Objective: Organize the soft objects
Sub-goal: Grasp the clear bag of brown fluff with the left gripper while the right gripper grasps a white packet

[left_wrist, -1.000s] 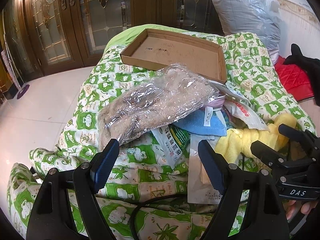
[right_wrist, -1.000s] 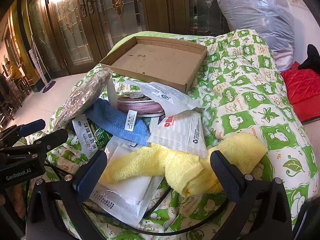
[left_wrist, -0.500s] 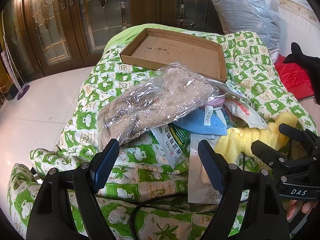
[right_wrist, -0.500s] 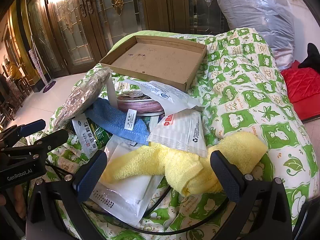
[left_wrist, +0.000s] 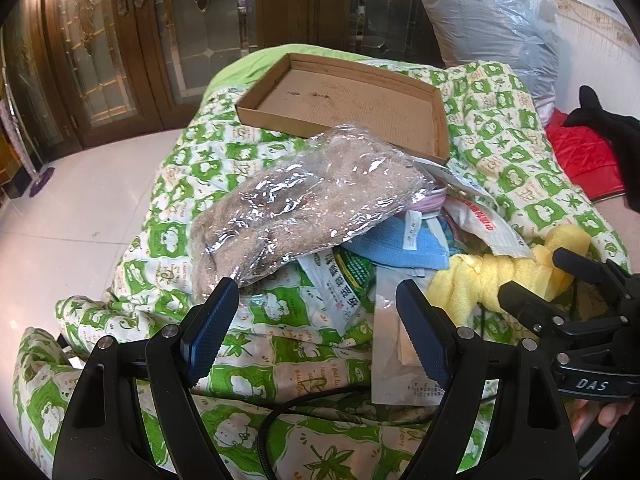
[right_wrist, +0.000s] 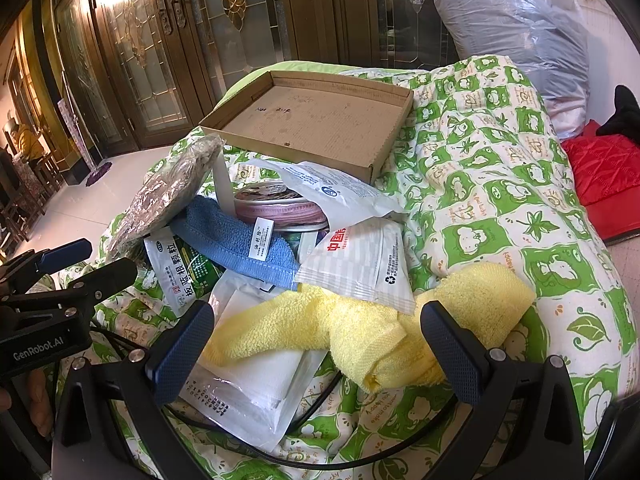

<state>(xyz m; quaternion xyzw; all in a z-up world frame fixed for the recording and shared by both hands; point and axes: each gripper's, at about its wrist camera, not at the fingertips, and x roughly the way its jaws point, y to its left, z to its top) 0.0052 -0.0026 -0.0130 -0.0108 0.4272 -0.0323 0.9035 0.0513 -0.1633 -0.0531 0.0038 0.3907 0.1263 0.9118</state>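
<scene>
The crumpled yellow terry towel (right_wrist: pixel 360 332) lies between the right gripper's (right_wrist: pixel 316 344) spread fingers; the left gripper (left_wrist: pixel 316 320) gapes empty.

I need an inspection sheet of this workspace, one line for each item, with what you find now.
Surface: green patterned quilt, rumpled.
Job's things: yellow towel and blue towel in a pile; cardboard tray holds nothing.
Clutter: bagged brown item, white packets, medicine sachet.
Grippers: left gripper and right gripper both open, holding nothing.
Cables: black cable under the pile.
Surroundings: wooden glass doors, plastic sack, red cushion.
</scene>
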